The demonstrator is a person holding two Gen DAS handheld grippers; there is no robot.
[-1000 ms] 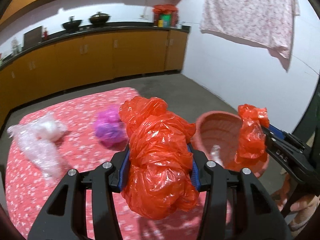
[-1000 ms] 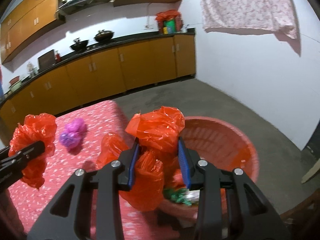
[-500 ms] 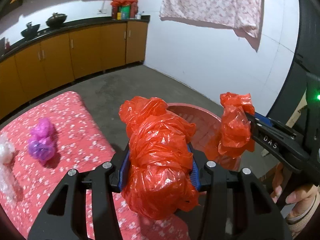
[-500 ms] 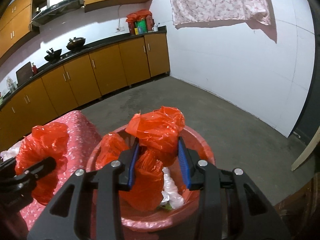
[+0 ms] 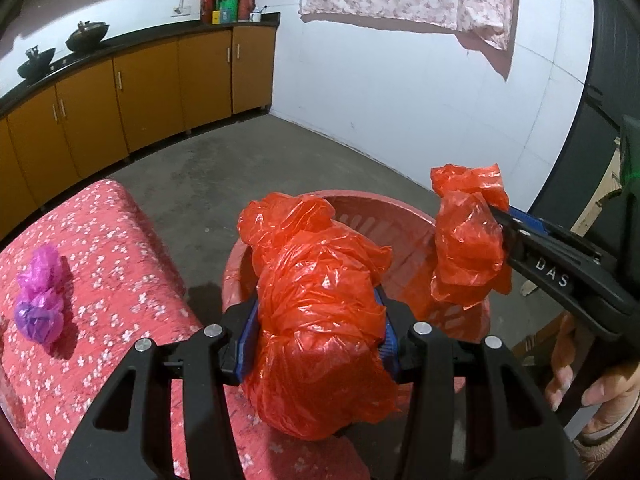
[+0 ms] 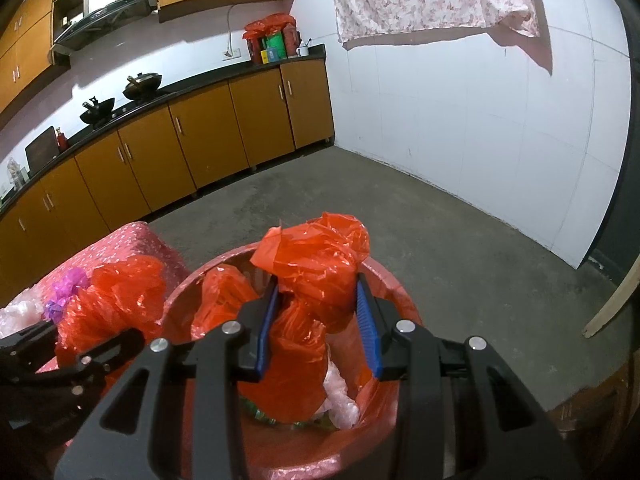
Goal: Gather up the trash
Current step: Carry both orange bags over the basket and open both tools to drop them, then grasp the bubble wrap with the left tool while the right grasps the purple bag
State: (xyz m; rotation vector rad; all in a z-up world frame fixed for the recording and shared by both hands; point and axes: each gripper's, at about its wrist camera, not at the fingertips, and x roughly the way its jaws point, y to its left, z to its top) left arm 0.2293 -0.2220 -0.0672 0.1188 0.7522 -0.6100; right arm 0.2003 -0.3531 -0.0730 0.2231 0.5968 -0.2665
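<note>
My left gripper (image 5: 316, 336) is shut on a large crumpled red plastic bag (image 5: 320, 320), held at the near rim of a red plastic basket (image 5: 384, 208). My right gripper (image 6: 316, 316) is shut on a smaller red plastic bag (image 6: 316, 264) and holds it over the basket (image 6: 384, 280), which has clear plastic and other scraps inside. The right gripper with its bag (image 5: 468, 240) also shows at the right of the left wrist view. The left gripper's bag (image 6: 112, 304) shows at the left of the right wrist view.
A purple plastic wad (image 5: 40, 296) lies on the red flowered tablecloth (image 5: 120, 264) to the left. Clear plastic (image 6: 16, 312) lies further left. Orange kitchen cabinets (image 5: 160, 88) line the back wall. Grey concrete floor lies beyond the basket. A wooden stick (image 6: 612, 300) leans at the right.
Both grippers have swung right from the table to the basket, each still holding its red bag. The right bag now hangs over the basket's inside.
</note>
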